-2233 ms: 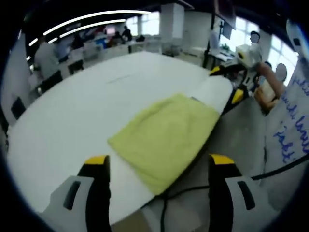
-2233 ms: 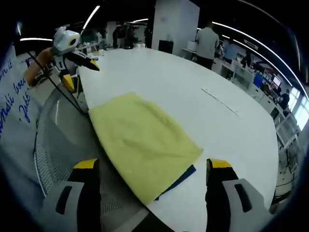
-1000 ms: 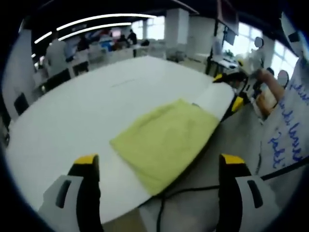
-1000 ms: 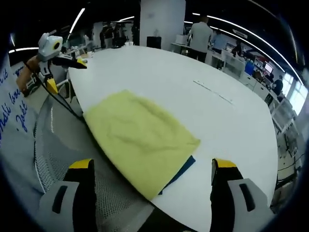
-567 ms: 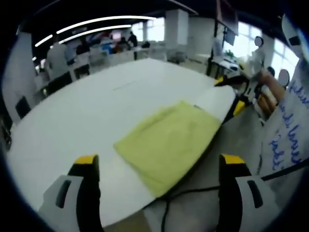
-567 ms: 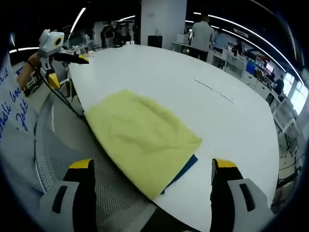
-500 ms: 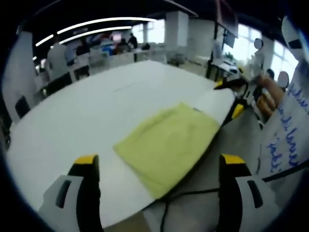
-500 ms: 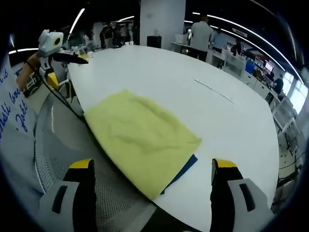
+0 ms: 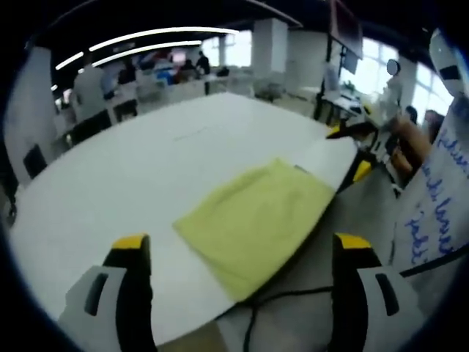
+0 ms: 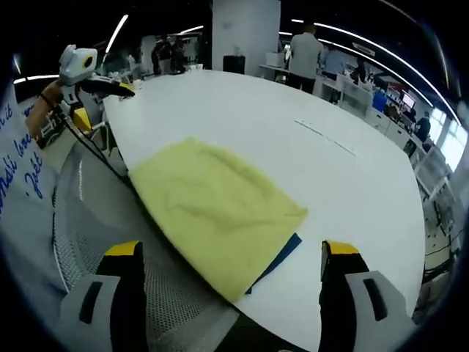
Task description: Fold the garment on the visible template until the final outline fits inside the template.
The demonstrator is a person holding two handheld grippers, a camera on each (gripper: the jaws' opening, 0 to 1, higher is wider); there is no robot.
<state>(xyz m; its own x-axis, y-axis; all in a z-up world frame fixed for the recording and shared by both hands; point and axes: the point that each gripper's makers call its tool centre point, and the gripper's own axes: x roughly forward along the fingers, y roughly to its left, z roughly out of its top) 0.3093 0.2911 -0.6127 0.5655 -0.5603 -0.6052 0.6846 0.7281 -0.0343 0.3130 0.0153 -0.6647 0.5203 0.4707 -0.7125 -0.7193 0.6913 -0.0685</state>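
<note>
A folded yellow-green garment [image 9: 253, 220] lies flat at the near edge of a big white table [image 9: 146, 169]. In the right gripper view the same garment [image 10: 212, 205] covers a dark blue template, of which one corner [image 10: 282, 253] shows beside its lower right edge. My left gripper [image 9: 238, 264] is open, held back from the table edge with nothing between its jaws. My right gripper [image 10: 227, 271] is open too, short of the cloth's near corner. The left gripper [image 10: 99, 84], in a hand, shows at the far table end in the right gripper view.
A grey mesh chair back [image 10: 110, 242] sits below the table edge. A black cable [image 9: 293, 293] runs under the table rim. A white sheet with blue handwriting [image 9: 440, 213] stands at the right. People and desks fill the far office [image 10: 315, 55].
Both jaw pairs have opened wider than 2.2 s ago. The garment lies unmoved; the views have only shifted slightly with the hands.
</note>
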